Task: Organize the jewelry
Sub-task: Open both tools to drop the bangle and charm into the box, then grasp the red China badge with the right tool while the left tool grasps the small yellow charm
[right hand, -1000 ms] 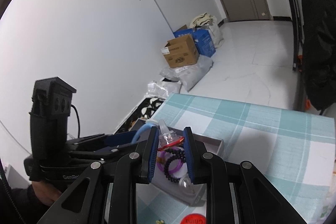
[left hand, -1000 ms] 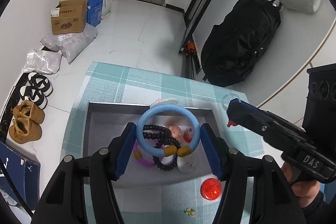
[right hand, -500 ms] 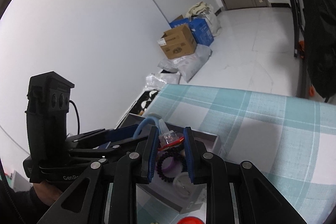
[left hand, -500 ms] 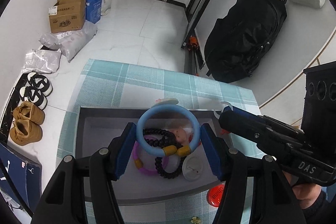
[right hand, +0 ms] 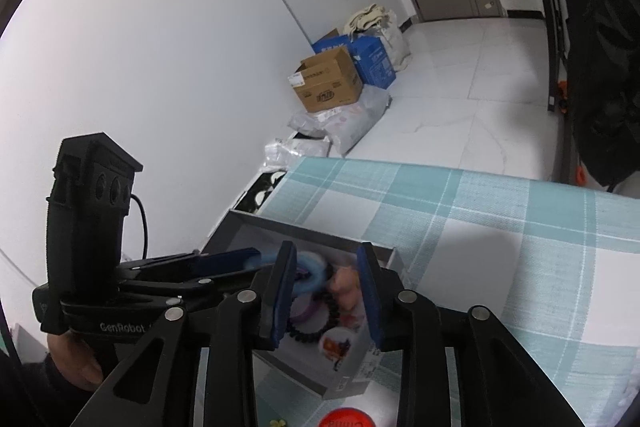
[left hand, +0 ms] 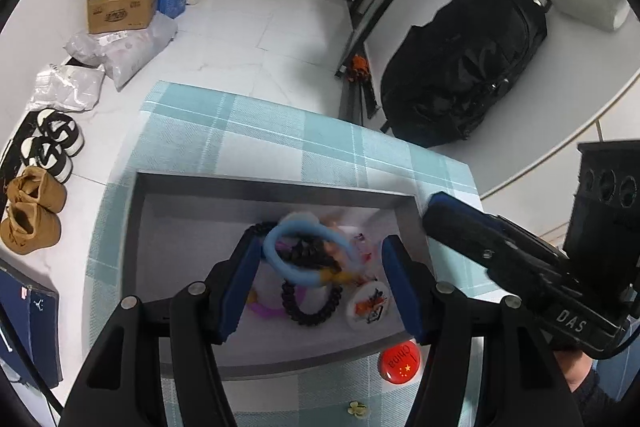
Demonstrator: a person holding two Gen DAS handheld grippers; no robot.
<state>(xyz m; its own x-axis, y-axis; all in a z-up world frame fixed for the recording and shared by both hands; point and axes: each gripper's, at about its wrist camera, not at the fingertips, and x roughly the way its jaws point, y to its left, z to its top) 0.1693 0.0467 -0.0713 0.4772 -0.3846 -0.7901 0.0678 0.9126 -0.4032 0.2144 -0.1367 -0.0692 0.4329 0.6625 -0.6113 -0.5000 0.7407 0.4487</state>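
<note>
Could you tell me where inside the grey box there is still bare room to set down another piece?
The grey box is bare along its left half, between the left wall and the purple ring. The right half is crowded: blue bracelet, black bead bracelet and round badge lie together. Outside, the checked cloth beyond the far wall is free.

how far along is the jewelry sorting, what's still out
Done: the grey tray holds a black bead bracelet, purple ring, white badge and pink doll. In hand: a blurred blue ring sits loose inside the left gripper; the right gripper has its jaws opening over the tray, gripping nothing. Left: the red badge and yellow flower on the cloth.
</note>
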